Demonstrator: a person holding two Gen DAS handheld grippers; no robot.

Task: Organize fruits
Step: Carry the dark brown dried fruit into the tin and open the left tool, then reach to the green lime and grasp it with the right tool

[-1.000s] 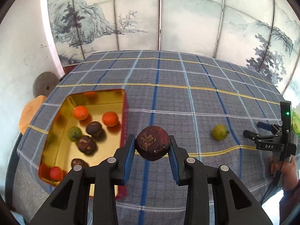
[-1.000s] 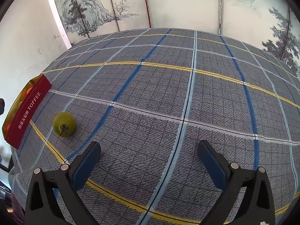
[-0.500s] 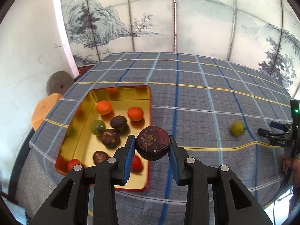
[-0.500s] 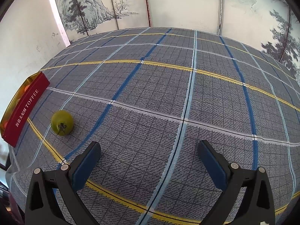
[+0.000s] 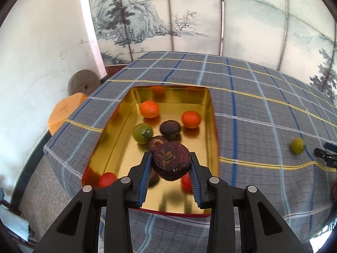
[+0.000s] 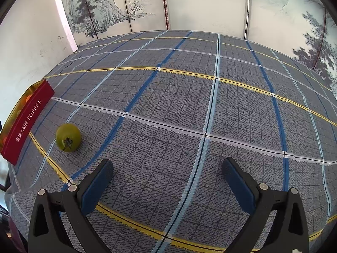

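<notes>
My left gripper (image 5: 171,169) is shut on a dark purple fruit (image 5: 171,160) and holds it above the near end of a gold tin (image 5: 118,151) with red sides. In the tin lie two orange fruits (image 5: 149,109), a green fruit (image 5: 142,132), dark fruits (image 5: 170,127) and red ones (image 5: 107,179). A green-yellow fruit (image 6: 68,137) lies alone on the cloth; it also shows in the left wrist view (image 5: 297,145). My right gripper (image 6: 166,175) is open and empty, to the right of that fruit. The tin's red side (image 6: 27,120) shows at the far left there.
A grey plaid cloth (image 6: 189,97) covers the table. A painted screen (image 5: 189,14) stands behind it. An orange stool (image 5: 63,113) and a round grey stone (image 5: 84,82) sit past the table's left edge. The right gripper's tips (image 5: 325,154) show at the right.
My left gripper has carried the dark fruit left, from over the cloth to above the tin's near end. My right gripper has barely moved and stays open.
</notes>
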